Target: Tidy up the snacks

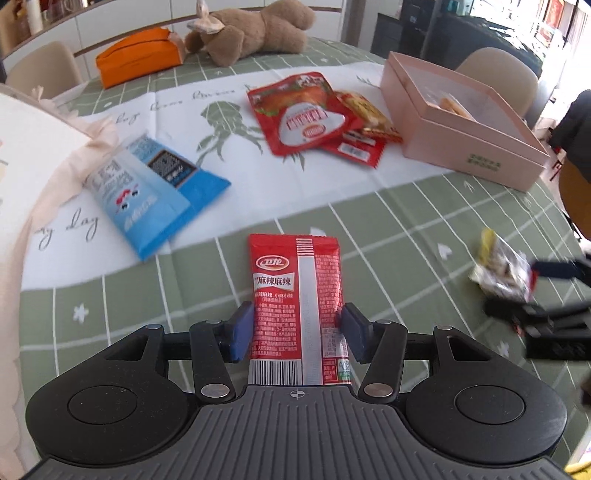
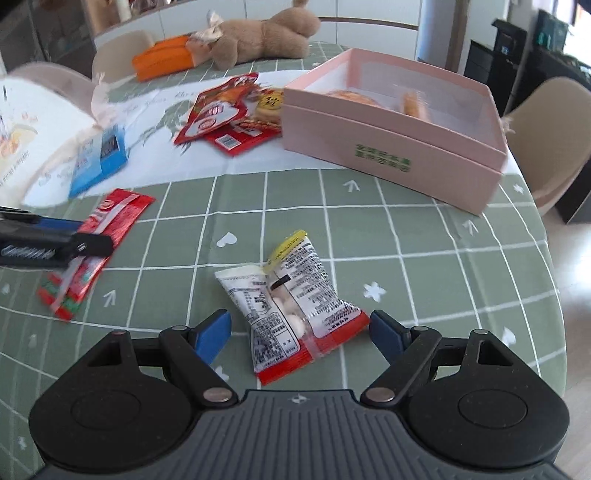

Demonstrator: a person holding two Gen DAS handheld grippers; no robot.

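My left gripper [image 1: 297, 334] has its blue pads against both sides of a long red spicy-snack packet [image 1: 297, 306] lying on the table; it also shows in the right wrist view [image 2: 99, 236]. My right gripper [image 2: 300, 334] is open, its fingers either side of a white, yellow and red snack packet [image 2: 291, 306] that lies flat between them without touching; the left wrist view shows that packet blurred [image 1: 502, 271]. An open pink box [image 2: 391, 147] holds a few orange snacks. More red packets [image 1: 306, 114] and a blue packet [image 1: 155, 192] lie farther back.
A green checked tablecloth [image 2: 424, 266] covers the round table. A brown plush toy [image 1: 251, 29] and an orange pouch [image 1: 140, 55] sit at the far edge. A white cloth bag [image 1: 22, 155] is at the left. Chairs stand around the table.
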